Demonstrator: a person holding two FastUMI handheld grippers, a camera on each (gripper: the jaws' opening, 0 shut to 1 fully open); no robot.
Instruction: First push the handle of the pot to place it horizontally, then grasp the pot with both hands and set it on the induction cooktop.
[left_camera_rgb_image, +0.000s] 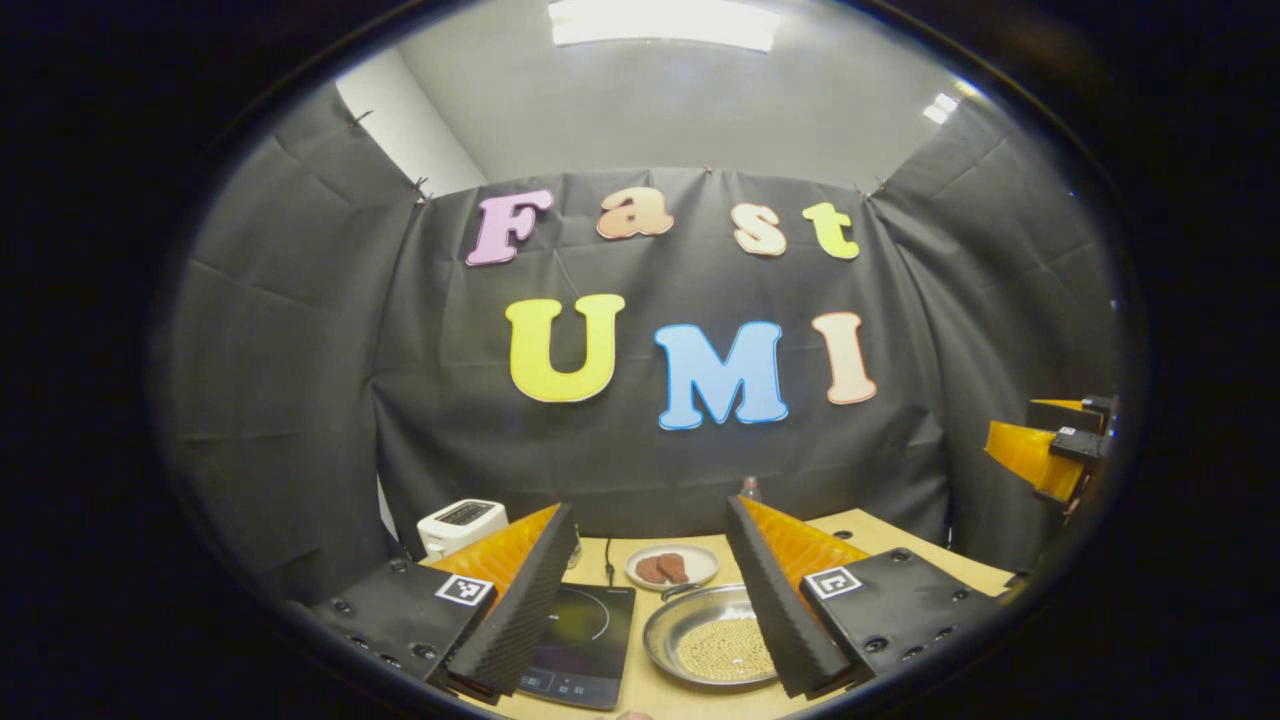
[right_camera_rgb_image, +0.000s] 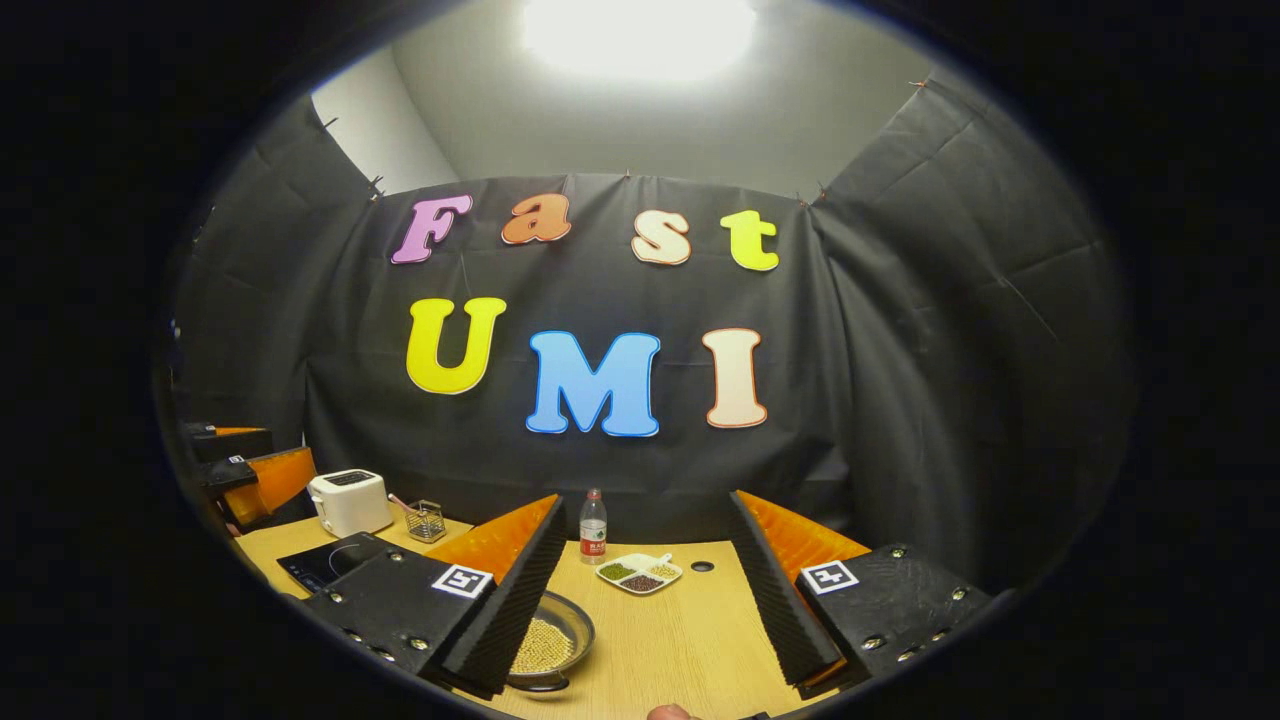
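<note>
Black cloth hangs all around the booth, and a wooden table (right_camera_rgb_image: 660, 640) stands in front of it with kitchen things on top. On the table sits the pot (left_camera_rgb_image: 712, 648), a shiny round metal one, and it is full of tiny pale grains across its bottom. Right next to it lies the induction cooktop (left_camera_rgb_image: 585, 640), a flat dark slab with a ring drawn on it. The pot is on the bare wood beside the cooktop, not on it, so the big job is not done yet. A small bit of the pot's handle (left_camera_rgb_image: 678, 592) shows at its far rim in the left gripper view, but which way it points is hard to tell, so it looks like the push is still to come. The left gripper (left_camera_rgb_image: 650, 600) is held up above the table with its two fingers spread wide and nothing between them. The right gripper (right_camera_rgb_image: 650, 600) is up high too, wide open and empty, with the pot near its left finger. Neither one touches the pot. So what is left seems to be everything: push the handle flat, grab the pot from both sides, and lift it over. Other dishes are there too. A small plate (left_camera_rgb_image: 671, 566) behind the pot holds two brown pieces of food. A white tray (right_camera_rgb_image: 639, 573) with little sections holds green beans, dark beans and pale ones. A bottle (right_camera_rgb_image: 593, 527), a toaster (right_camera_rgb_image: 349, 502) and a little wire basket (right_camera_rgb_image: 426, 520) stand near the back.
</note>
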